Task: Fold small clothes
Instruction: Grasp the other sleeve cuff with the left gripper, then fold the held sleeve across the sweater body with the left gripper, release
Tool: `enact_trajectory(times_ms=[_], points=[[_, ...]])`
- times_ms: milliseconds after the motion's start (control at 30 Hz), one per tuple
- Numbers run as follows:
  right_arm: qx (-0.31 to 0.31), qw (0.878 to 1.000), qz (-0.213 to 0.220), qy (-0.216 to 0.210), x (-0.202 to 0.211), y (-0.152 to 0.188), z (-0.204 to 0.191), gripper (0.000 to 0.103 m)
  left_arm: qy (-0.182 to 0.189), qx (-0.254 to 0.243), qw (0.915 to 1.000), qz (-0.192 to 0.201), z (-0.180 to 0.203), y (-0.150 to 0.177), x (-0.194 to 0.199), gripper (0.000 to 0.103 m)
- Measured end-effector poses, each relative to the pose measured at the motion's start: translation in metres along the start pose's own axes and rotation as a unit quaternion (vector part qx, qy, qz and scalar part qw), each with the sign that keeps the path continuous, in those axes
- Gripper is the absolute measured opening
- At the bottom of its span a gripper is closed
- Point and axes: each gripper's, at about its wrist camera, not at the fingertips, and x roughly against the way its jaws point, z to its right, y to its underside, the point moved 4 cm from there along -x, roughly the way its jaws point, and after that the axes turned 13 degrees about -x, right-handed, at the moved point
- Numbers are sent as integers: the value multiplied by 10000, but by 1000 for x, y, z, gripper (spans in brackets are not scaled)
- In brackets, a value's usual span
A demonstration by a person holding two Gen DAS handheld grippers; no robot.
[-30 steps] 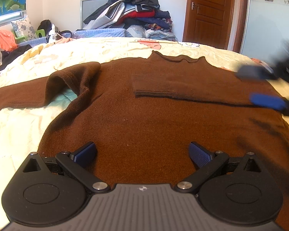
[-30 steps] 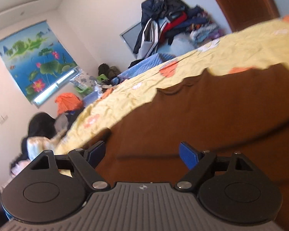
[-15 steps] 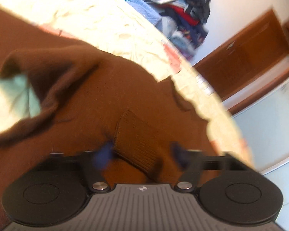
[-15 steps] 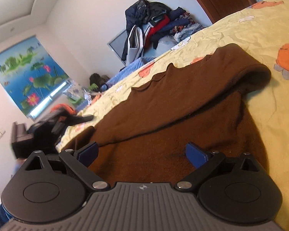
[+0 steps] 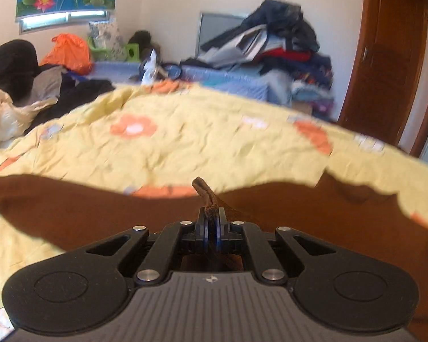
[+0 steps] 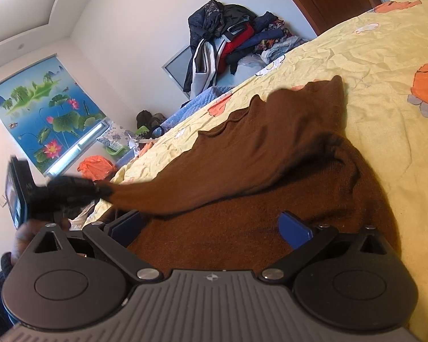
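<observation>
- Left wrist view: The left gripper (image 5: 211, 222) was seen pressed together on a thin fold of the brown sweater (image 5: 314, 213), a strip of knit standing up from between the blue pads (image 5: 203, 229). The sweater was spread across the yellow quilt (image 5: 185, 142), with its far edge lying near the middle of the bed. So little cloth was held that, in all likelihood, it could be pulled free under the sleeve's weight if the hand were swung quickly.
- Right wrist view: The right gripper (image 6: 211, 225) was shown with its jaws opening wide, nothing between them, just above the sweater's body (image 6: 242, 228). The sleeve (image 6: 214, 176) was stretched taut from the shoulder to the left gripper (image 6: 100, 191) at the picture's left. A hard pull could drag the whole garment across the quilt (image 6: 385, 128) and spoil the fold, as the body was pinned by nothing. The loose bunch at the shoulder could be creased in if the sleeve were laid down unsmoothed.
</observation>
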Motion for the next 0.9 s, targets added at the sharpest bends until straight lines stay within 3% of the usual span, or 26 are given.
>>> enact_trajectory(times_ms=[100, 200, 333, 567, 633, 667, 700, 767, 833, 900], points=[[23, 10000, -9, 24, -1, 0, -1, 103, -180, -229, 9995, -117, 7, 24, -18, 4], [64, 10000, -27, 60, -3, 0, -1, 103, -360, -308, 9989, -47, 3, 37, -9, 4], [86, 9999, -37, 75, -4, 0, -1, 103, -209, -187, 9996, 44, -8, 35, 13, 4], [133, 9997, -117, 142, -3, -1, -4, 103, -447, -212, 9988, 13, -30, 38, 29, 8], [94, 9996, -165, 220, 0, -9, -9, 103, -494, -75, 9987, 113, -32, 34, 46, 17], [27, 9998, -78, 155, 2, -18, -13, 103, -491, 31, 9984, 273, -32, 31, 56, 29], [-23, 10000, 55, 29, 3, -29, -18, 103, -426, 142, 9977, 516, -30, 29, 65, 51], [115, 9997, 220, -30, -5, -52, -29, 103, -156, 153, 9950, 974, -15, 22, 76, 82], [558, 9976, 191, 377, -32, -72, -36, 103, 155, -146, 9932, 1140, 12, 16, 71, 82], [893, 9902, 15, 1071, -70, -87, -28, 103, 734, -529, 9926, 812, 43, 16, 50, 82]])
